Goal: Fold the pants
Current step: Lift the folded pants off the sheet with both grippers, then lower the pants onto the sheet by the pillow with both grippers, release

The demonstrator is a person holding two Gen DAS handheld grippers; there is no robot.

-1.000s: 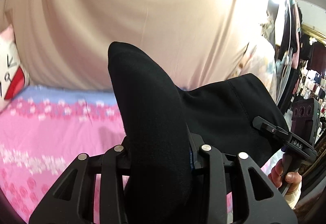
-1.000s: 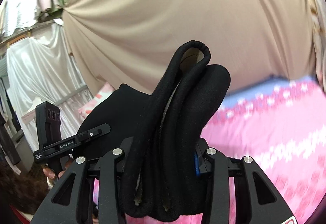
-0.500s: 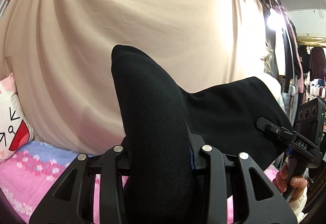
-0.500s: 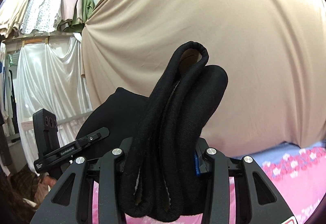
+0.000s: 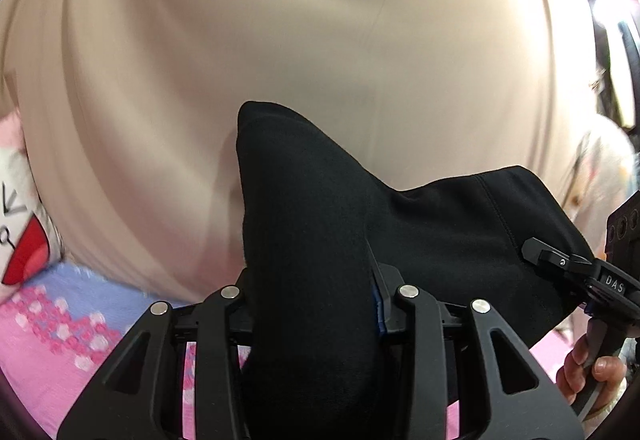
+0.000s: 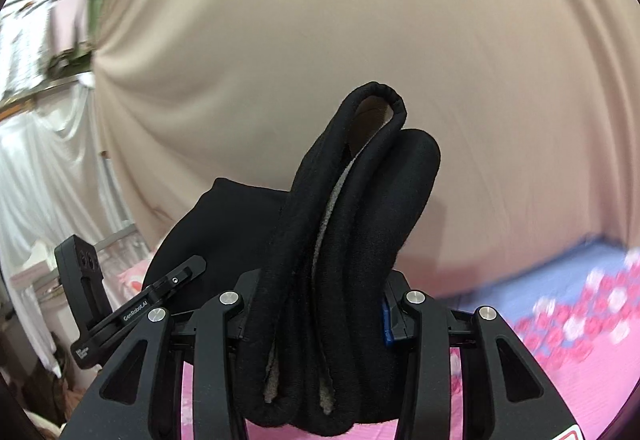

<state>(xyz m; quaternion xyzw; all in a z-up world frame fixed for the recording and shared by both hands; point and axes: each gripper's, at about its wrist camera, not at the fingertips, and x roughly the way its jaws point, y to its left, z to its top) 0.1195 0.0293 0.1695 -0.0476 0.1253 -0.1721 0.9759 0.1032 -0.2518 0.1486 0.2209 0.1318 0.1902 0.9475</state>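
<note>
We held the black fleece-lined pants (image 5: 460,240) off the pink floral bedspread (image 5: 48,360), stretched between both tools. Our left gripper (image 5: 312,304) pinched one thick bunched fold; our right gripper (image 6: 320,312) clamped a rolled, doubled edge. The bulk in each grip could have slid out under the hanging weight. The blur suggested, though we could not be sure, a swing that might have twisted the cloth.

One pants (image 5: 312,240), two grippers (image 5: 310,304)
</note>
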